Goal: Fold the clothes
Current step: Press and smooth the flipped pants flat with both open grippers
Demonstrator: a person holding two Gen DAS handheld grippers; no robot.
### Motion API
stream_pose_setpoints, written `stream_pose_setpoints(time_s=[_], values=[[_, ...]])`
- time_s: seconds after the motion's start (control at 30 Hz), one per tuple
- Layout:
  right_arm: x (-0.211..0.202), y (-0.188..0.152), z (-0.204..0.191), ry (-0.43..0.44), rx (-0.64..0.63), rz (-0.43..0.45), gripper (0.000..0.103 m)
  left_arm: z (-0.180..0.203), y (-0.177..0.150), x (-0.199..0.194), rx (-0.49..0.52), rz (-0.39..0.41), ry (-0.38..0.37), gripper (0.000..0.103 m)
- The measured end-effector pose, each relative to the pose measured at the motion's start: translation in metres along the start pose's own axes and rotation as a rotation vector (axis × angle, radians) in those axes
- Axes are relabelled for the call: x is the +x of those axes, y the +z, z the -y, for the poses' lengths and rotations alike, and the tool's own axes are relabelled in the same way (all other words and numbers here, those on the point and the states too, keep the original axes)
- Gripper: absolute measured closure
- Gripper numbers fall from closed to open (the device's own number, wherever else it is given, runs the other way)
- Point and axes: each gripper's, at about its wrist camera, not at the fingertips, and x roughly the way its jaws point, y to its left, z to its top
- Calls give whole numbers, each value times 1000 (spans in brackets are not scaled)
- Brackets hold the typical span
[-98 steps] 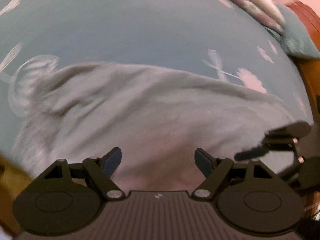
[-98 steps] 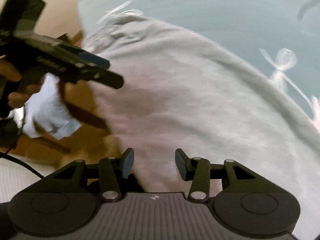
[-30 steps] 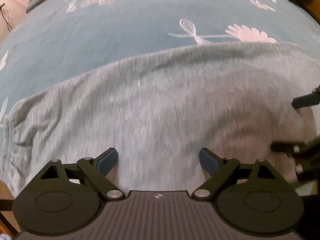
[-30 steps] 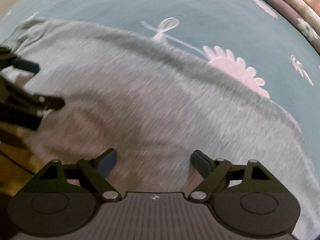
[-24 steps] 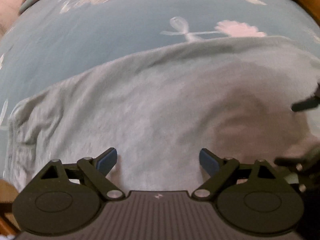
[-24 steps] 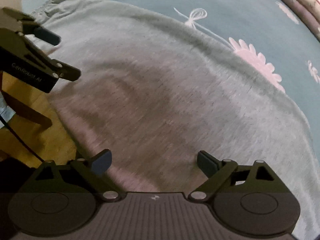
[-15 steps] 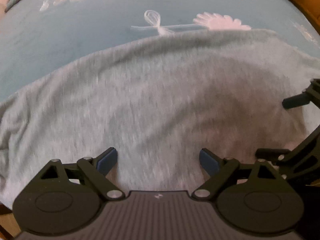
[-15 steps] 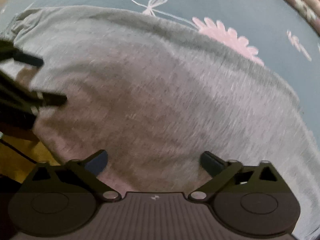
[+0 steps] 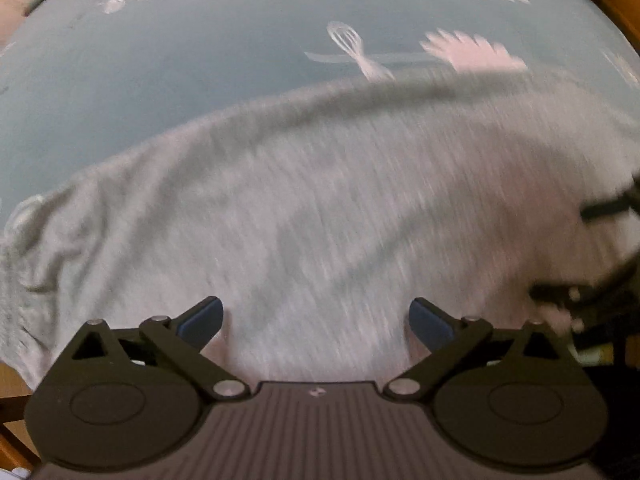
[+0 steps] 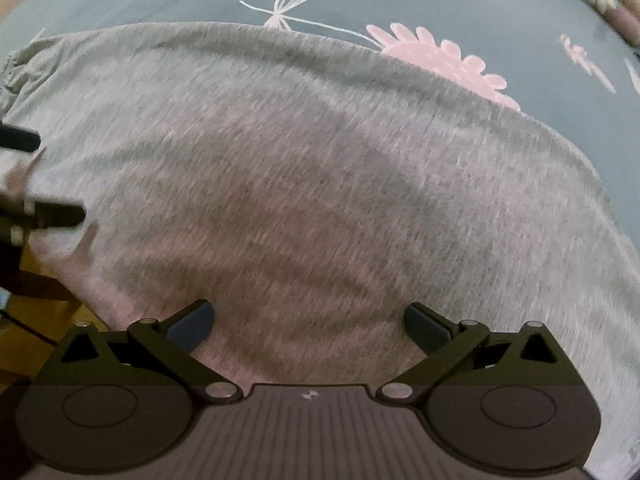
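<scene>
Left wrist view first: nearest the lens, the left gripper (image 9: 316, 314) has its jaws opening to nearly their widest, and only flat cloth shows in the gap, nothing pinched. A second ago the blue pads stood a little closer together. Right wrist view: the right gripper (image 10: 307, 318) has likewise spread since then and now stands fully wide, with nothing clamped. My reading is that both tools have let go of the garment, so one fold or spreading pass is finished and the next hold is not yet taken.

Just beyond both sets of fingers lies the grey garment (image 10: 320, 168), spread broad and fairly flat, directly beneath the downward-pointing tools; whether the pads touch it I cannot tell. Its gathered, wrinkled end (image 9: 36, 248) sits at the left of the left view. Past its far edge is the blue bedspread (image 9: 160, 64), where a pink flower print (image 10: 444, 68) is partly covered by the cloth.
</scene>
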Motion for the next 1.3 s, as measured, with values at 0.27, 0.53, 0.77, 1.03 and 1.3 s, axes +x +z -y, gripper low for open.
stream_pose_setpoints(time_s=[0.27, 0.53, 0.77, 1.03, 1.3], values=[[-4, 23, 33, 9, 174, -39, 0, 5, 42, 14, -47, 20, 54, 4], [9, 34, 34, -23, 212, -83, 0, -9, 38, 38, -173, -88, 2, 2], [20, 44, 23, -67, 191, -139, 0, -13, 38, 39, -160, -104, -13, 1], [26, 48, 19, -84, 266, -168, 0, -13, 36, 37, -99, -119, -32, 1], [24, 36, 12, -90, 288, -90, 0, -10, 23, 30, -65, -69, -28, 1]])
